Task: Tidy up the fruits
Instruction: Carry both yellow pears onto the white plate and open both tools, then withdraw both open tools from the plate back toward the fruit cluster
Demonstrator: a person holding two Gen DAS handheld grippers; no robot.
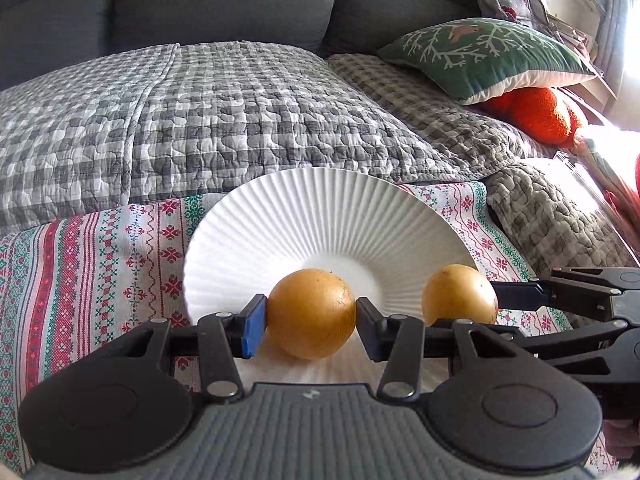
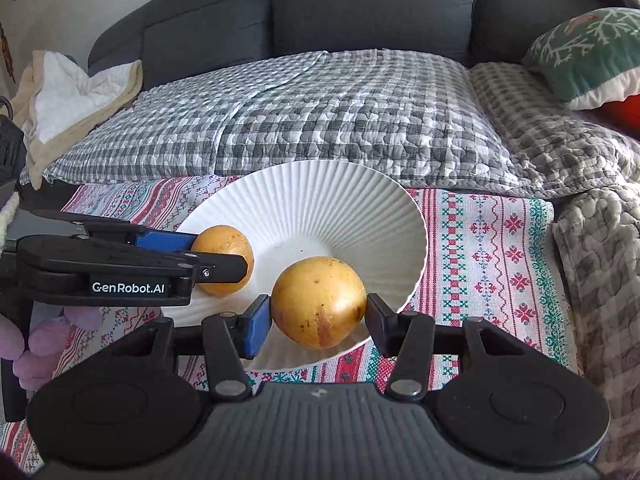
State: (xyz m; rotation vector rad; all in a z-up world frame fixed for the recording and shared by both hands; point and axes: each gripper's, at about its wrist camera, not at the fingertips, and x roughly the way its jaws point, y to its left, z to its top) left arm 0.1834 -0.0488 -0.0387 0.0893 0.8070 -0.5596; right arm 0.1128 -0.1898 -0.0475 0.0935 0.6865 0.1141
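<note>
A white ribbed plate [image 1: 320,216] lies on a patterned red, green and white cloth [image 1: 100,264]; it also shows in the right wrist view [image 2: 332,200]. My left gripper [image 1: 311,318] is shut on a yellow-orange round fruit [image 1: 312,312] over the plate's near side. My right gripper [image 2: 319,314] is shut on a second yellow fruit [image 2: 319,306] over the plate. In the left wrist view that second fruit [image 1: 460,294] sits at the right, with the right gripper's fingers [image 1: 520,294] on it. In the right wrist view the left gripper [image 2: 218,252] holds its fruit [image 2: 224,246] at the left.
A grey sofa [image 1: 240,4] with a checked quilt [image 1: 200,120] lies behind the cloth. A green cushion [image 1: 488,56] and an orange round object [image 1: 540,114] sit at the right. A beige and white blanket [image 2: 68,96] lies at the sofa's left end.
</note>
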